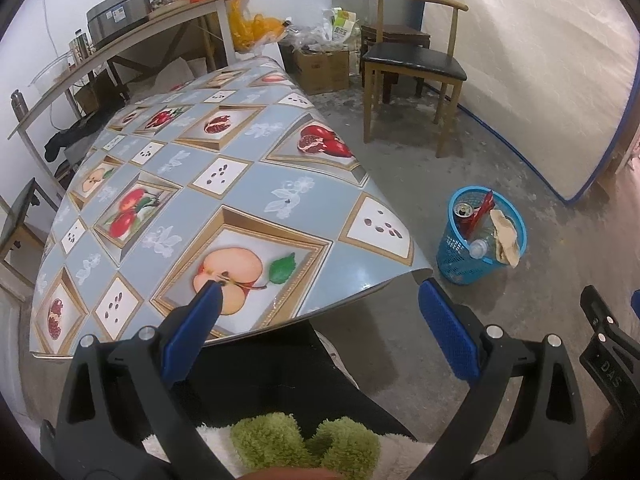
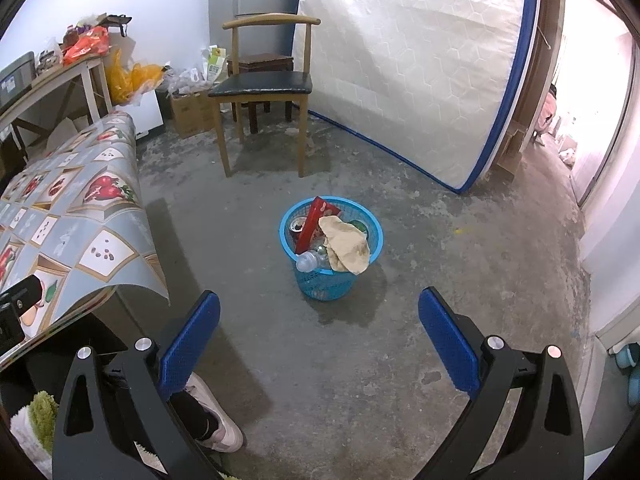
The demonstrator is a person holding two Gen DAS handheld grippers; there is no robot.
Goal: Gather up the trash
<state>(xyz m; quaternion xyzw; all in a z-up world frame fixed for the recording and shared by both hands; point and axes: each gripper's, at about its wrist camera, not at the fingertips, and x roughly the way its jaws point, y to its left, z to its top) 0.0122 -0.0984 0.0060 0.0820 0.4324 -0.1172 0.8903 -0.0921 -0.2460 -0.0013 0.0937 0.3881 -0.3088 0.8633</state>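
A blue plastic basket (image 2: 320, 282) stands on the concrete floor, filled with trash: a red can (image 2: 298, 226), a red wrapper (image 2: 314, 220), a clear plastic bottle (image 2: 310, 260) and a crumpled tan paper (image 2: 346, 246). It also shows in the left wrist view (image 1: 460, 256), right of the table. My left gripper (image 1: 320, 296) is open and empty over the near edge of the table (image 1: 240, 160). My right gripper (image 2: 320, 306) is open and empty, above the floor in front of the basket.
The table has a fruit-patterned cloth with nothing on it. A wooden chair (image 2: 264, 88) stands behind the basket, a mattress (image 2: 420, 60) leans on the wall, cardboard boxes (image 1: 320, 68) and bags sit in the corner. A person's leg and shoe (image 2: 216, 428) are near.
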